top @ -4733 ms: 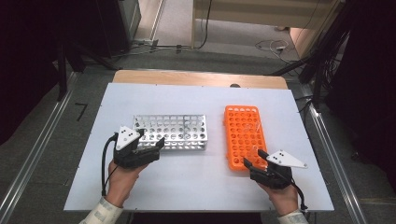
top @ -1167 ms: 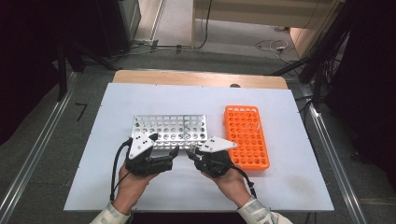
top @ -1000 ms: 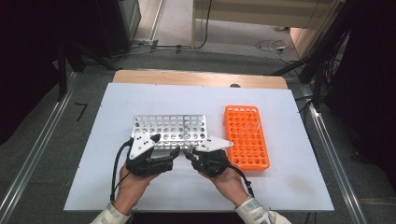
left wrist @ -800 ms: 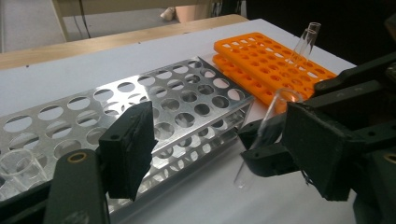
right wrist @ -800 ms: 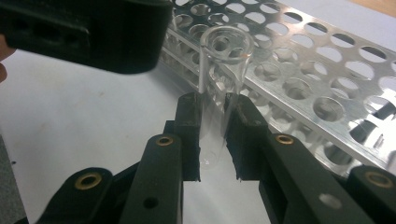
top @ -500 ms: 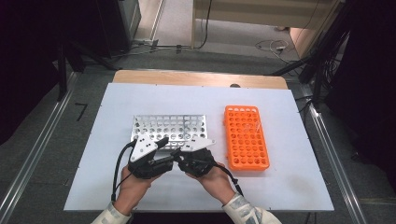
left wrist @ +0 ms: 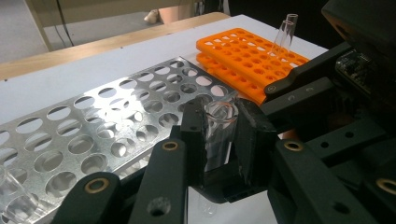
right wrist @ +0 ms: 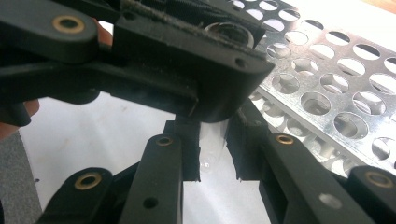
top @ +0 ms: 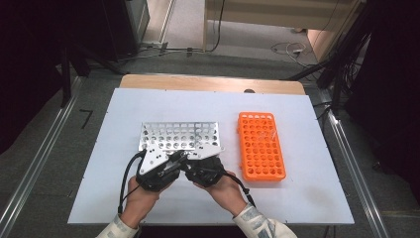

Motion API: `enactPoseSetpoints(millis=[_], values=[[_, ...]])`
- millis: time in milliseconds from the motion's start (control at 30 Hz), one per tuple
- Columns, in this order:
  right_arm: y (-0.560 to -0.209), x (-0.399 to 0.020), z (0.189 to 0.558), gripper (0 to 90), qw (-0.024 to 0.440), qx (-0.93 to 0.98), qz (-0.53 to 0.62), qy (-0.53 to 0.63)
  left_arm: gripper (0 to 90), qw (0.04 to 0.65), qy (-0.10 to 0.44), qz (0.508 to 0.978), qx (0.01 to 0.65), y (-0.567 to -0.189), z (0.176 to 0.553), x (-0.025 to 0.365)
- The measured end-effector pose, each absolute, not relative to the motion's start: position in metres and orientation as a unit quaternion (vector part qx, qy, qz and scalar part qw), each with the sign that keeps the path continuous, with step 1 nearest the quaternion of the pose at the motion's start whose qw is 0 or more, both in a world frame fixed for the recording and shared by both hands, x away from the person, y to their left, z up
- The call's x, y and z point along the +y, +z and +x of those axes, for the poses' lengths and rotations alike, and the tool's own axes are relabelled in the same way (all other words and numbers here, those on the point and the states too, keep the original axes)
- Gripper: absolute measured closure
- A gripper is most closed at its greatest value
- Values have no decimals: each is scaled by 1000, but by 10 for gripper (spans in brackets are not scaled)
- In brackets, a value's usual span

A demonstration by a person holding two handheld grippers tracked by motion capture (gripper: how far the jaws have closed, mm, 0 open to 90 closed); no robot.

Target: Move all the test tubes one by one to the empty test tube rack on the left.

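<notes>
The left gripper (left wrist: 223, 140) has just been closing, and its pads now clamp the upper part of a clear test tube (left wrist: 218, 135), while the right gripper (right wrist: 212, 149) pinches the same tube's rounded lower end between its own pads. So the tube hangs upright between the two tools, off the white table (top: 297, 208), just at six o'clock of the metal rack (top: 179, 137) in the high view. The handover looks half done: both grips are on, the right has yet to let go, and the tube is not yet seated in any hole. The left gripper view adds what the others lack: another tube (left wrist: 286, 30) standing in the orange rack (left wrist: 243, 51) at one o'clock and glass tubes (left wrist: 16, 205) in the metal rack's holes at eight.
</notes>
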State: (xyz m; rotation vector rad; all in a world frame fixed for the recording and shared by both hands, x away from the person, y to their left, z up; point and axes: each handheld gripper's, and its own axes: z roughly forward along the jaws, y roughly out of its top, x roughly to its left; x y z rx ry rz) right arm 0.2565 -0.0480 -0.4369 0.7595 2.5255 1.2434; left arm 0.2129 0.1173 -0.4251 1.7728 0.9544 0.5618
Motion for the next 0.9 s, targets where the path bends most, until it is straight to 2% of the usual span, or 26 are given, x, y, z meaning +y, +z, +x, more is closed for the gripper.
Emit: enactPoseSetpoints(millis=[167,467,633,900], values=[[-435,-49,256,698,113,861,259,422,751,501,233,734,394,-425,213,118],[-432,-61,258,447,109,856,260,433,752,504,229,728,405,-424,216,122],[-431,-74,257,380,115,852,267,436,752,505,229,724,410,-423,217,123],[-430,-105,253,350,132,844,283,435,752,507,233,722,409,-418,219,128]])
